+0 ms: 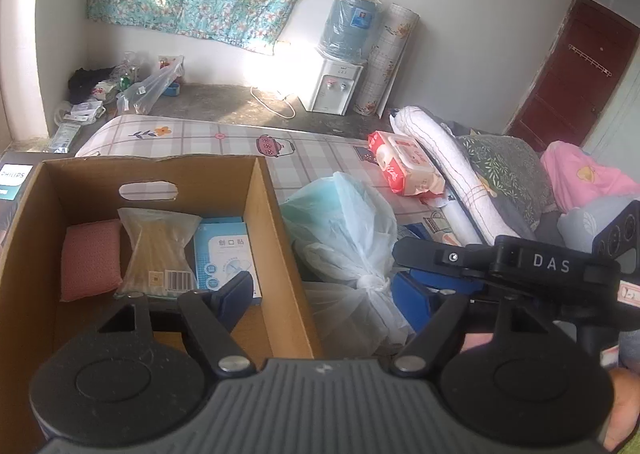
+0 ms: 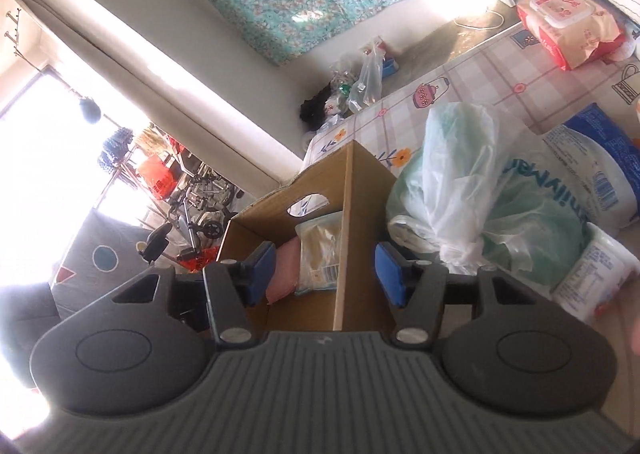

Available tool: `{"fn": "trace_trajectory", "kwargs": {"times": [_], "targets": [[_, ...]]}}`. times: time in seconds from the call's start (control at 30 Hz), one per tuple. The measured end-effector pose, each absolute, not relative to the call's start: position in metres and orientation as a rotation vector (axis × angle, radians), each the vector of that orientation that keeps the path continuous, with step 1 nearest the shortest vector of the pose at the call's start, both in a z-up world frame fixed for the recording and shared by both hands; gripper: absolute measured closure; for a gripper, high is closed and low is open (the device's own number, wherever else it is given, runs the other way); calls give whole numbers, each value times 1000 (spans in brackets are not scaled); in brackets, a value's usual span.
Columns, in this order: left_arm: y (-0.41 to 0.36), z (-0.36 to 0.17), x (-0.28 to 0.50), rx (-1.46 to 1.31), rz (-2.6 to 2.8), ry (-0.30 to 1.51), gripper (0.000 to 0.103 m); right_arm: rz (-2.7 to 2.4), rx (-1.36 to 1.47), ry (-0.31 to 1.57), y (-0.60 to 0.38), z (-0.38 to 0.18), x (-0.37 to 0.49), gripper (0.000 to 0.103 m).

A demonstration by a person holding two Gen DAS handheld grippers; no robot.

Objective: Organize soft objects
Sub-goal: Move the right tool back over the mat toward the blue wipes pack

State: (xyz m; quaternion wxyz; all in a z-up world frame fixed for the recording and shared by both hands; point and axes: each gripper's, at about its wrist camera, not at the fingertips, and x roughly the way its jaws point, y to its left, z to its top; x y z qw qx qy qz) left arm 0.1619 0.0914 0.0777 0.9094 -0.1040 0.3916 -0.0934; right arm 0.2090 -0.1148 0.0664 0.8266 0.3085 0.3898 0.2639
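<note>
At the left end of the counter stands an open cardboard box [image 1: 276, 250]. In it, from its left wall to its right, stand a pink sponge [image 1: 91, 259], a clear bag of sticks [image 1: 158, 250] and a blue-and-white packet [image 1: 224, 254]. The left tongs [image 1: 332, 290] hover over the box's right wall with jaws apart and nothing between them. Just beside that wall on the counter lies a knotted plastic bag [image 1: 344, 230], pale green and white: it looks light, slack and slippery, so the tied neck low on its near side seems the surest hold. The right tongs [image 2: 326, 274] are likewise apart and empty, straddling the same wall. Further right lie a paper roll pack [image 2: 592, 170], and near the far edge a wet-wipes pack [image 1: 404, 166], squashy but firmer, best gripped across its short sides.
</note>
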Motion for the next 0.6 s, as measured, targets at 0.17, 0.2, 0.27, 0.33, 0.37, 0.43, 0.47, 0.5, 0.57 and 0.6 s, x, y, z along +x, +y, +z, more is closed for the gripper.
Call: {"fn": "trace_trajectory", "kwargs": {"times": [0.17, 0.2, 0.27, 0.33, 0.37, 0.43, 0.47, 0.5, 0.57, 0.6], "targets": [[53, 71, 172, -184, -226, 839, 25, 507, 704, 805, -154, 56, 202, 47], [48, 70, 174, -181, -233, 840, 25, 499, 709, 802, -162, 55, 201, 46], [38, 67, 177, -174, -242, 844, 25, 486, 718, 799, -174, 51, 202, 46], [25, 65, 183, -165, -249, 854, 25, 474, 729, 799, -184, 48, 205, 45], [20, 65, 185, -162, -252, 857, 25, 469, 735, 798, -189, 46, 206, 44], [11, 62, 191, -154, -256, 865, 25, 459, 746, 800, -197, 43, 210, 43], [6, 60, 194, -148, -260, 869, 26, 454, 754, 801, -202, 40, 213, 43], [0, 61, 197, -143, -262, 873, 26, 451, 759, 802, -205, 37, 216, 42], [-12, 58, 204, -128, -267, 881, 27, 446, 772, 807, -212, 33, 221, 41], [-17, 56, 208, -118, -270, 885, 28, 442, 778, 810, -215, 31, 225, 40]]}}
